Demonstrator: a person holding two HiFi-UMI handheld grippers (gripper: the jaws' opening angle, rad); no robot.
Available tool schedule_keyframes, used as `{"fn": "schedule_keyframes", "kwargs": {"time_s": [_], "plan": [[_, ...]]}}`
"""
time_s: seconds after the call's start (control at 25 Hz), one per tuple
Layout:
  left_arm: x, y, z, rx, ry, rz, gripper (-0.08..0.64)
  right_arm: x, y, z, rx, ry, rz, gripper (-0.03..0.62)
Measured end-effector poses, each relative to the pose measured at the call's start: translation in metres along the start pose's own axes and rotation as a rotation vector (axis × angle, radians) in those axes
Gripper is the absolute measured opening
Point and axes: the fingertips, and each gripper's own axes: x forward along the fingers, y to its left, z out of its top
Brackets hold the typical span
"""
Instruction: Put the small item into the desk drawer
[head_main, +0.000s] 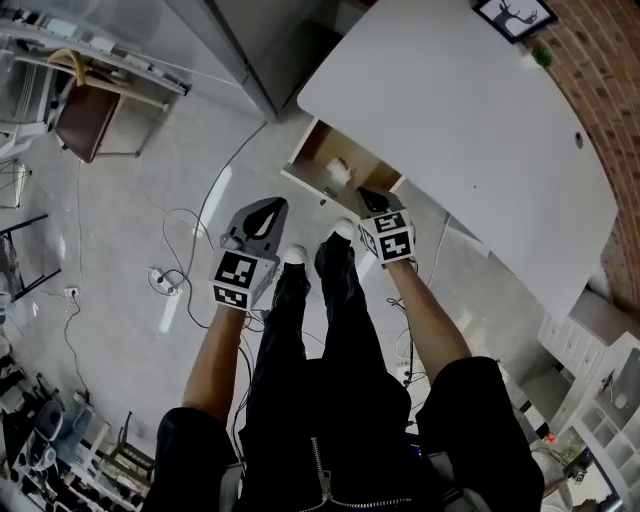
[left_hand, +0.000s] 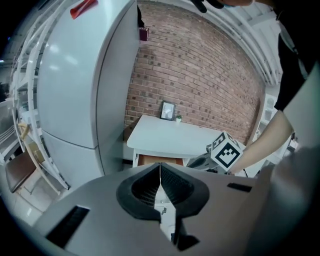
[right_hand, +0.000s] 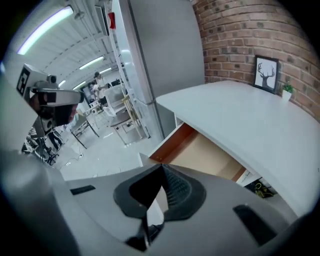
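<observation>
Here, in the head view, the white table has its drawer pulled open, and the small item, pale, lies inside it. The right gripper hovers at the drawer's front edge, just beside the item; the left gripper hangs over the floor, apart from the drawer.

In the left gripper view, the left gripper has its jaws pressed together with nothing between them, aimed towards the table.

In the right gripper view, the right gripper is likewise closed and empty, above the open drawer.
</observation>
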Motion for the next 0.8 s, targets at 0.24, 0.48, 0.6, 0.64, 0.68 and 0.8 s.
{"fn": "schedule_keyframes", "kwargs": {"time_s": [0.24,0.48,0.6,0.64,0.68,0.8], "plan": [[-0.011,-0.021,0.022,0.032,-0.02,-0.025,0.021,-0.055,0.018,0.012,0.026,-0.094,-0.039,0.003],[-0.024,-0.035,0.047,0.07,-0.05,-0.043,0.021,-0.104,0.033,0.027,0.068,-0.183,-0.082,0.003],[-0.03,-0.048,0.059,0.081,-0.07,-0.06,0.021,-0.129,0.035,0.033,0.087,-0.223,-0.115,0.003],[-0.032,-0.053,0.065,0.089,-0.08,-0.067,0.021,-0.138,0.036,0.036,0.088,-0.239,-0.127,0.004],[-0.033,-0.057,0.072,0.101,-0.093,-0.074,0.021,-0.147,0.037,0.042,0.086,-0.259,-0.139,0.003],[-0.039,-0.069,0.094,0.134,-0.133,-0.096,0.021,-0.176,0.038,0.063,0.065,-0.326,-0.173,0.003]]}}
